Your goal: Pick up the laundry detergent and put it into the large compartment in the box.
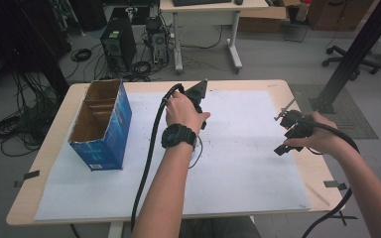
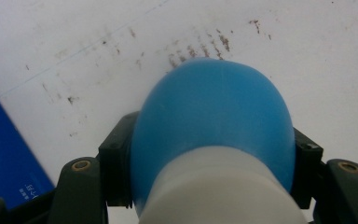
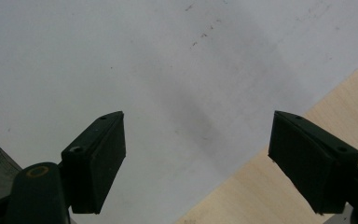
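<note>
A rounded object, blue at its far end and white nearer the camera, sits clamped between the jaws of my left gripper. It hangs just above a white sheet with brown smudges. In the high view my left gripper is over the middle back of the table, and the hand hides what it holds. My right gripper is near the table's right edge. In its own view, the right gripper stands open over the border between white sheet and bare wood, nothing between its jaws.
An open blue carton with cardboard dividers stands at the left of the table. A white paper sheet covers most of the wooden tabletop. Cables trail from both grippers toward the front edge.
</note>
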`<state>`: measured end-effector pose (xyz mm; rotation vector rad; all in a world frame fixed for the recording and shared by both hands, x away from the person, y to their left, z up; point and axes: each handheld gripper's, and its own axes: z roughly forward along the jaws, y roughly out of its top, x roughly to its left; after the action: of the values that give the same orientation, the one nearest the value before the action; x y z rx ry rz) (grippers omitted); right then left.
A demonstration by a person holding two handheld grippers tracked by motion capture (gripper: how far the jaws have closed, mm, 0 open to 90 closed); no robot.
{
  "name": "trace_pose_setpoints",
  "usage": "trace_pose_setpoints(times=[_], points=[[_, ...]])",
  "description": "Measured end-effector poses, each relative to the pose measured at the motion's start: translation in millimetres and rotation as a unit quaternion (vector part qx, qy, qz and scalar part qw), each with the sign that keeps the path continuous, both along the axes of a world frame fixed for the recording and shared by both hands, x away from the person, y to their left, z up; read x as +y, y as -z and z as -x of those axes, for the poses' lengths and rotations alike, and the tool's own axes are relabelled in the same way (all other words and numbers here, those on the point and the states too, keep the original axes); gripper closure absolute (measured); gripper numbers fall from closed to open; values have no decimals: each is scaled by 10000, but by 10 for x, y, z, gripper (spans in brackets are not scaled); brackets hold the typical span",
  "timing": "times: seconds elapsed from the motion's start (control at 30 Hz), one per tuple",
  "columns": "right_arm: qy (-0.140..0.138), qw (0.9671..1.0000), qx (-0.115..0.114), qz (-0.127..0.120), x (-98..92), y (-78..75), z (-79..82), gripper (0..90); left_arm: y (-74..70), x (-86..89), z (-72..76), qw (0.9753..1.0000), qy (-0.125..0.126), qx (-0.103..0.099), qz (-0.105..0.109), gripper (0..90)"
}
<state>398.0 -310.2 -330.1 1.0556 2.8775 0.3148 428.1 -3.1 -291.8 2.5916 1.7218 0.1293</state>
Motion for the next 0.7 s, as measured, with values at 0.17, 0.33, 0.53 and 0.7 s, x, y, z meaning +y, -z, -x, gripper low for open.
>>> trace_pose_setpoints(times=[0.17,0.33,0.53,0.7], points=[[14,10000,0,0,-10,1,1,190,-4,10,-7,10000,-6,37,29,367],[12,10000,-18,-1,-25,-11,-2,191,-5,9,-11,10000,-24,57,36,368],[32,10000,-12,-2,-29,-19,-6,190,-8,18,-15,10000,-16,71,63,370],[39,10000,-7,-1,-24,-25,-6,190,-10,16,-15,10000,-10,76,56,370]])
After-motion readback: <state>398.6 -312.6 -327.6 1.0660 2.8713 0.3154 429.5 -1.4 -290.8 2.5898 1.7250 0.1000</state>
